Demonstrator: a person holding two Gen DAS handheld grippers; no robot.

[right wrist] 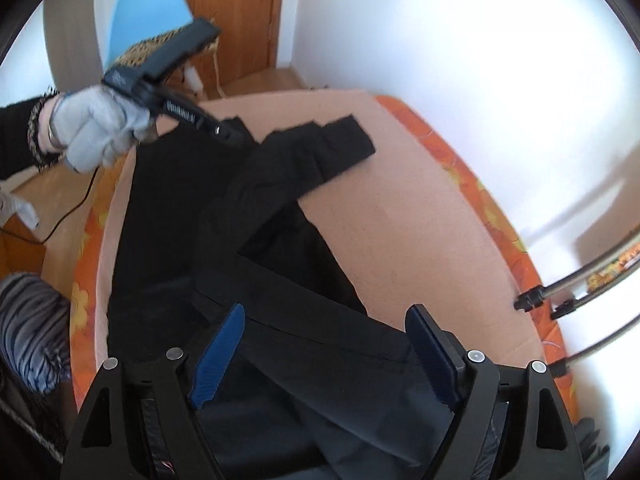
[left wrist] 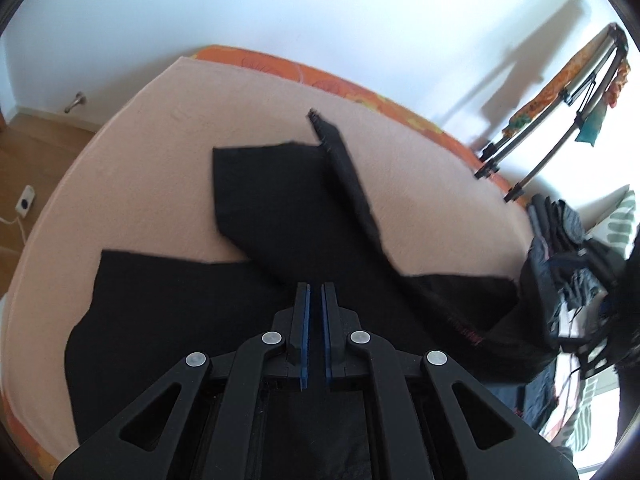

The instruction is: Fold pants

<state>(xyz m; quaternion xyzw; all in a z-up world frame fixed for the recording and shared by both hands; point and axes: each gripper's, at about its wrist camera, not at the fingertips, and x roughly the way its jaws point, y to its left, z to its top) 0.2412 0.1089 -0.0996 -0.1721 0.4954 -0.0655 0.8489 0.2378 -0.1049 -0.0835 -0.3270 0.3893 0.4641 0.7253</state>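
Note:
Black pants [left wrist: 272, 200] lie spread on a bed with a peach cover [left wrist: 152, 152], one leg folded back across the rest. My left gripper [left wrist: 315, 292] hovers over the cloth, its blue pads close together with nothing between them. In the right wrist view the pants [right wrist: 172, 220] run from the near edge toward the far left, with a leg end [right wrist: 344, 144] lying on the cover [right wrist: 420, 232]. My right gripper [right wrist: 326, 314] stands wide open just above the near part of the pants, gripping no cloth. A gloved hand [right wrist: 96, 128] holds the left gripper [right wrist: 228, 136] over the far part.
A drying rack [left wrist: 560, 120] with hung items stands past the bed's right side; its tubes [right wrist: 580, 284] also show in the right wrist view. A pile of dark clothes [left wrist: 568, 264] lies at the right. A blue chair [right wrist: 148, 12] and a wooden door stand beyond the bed.

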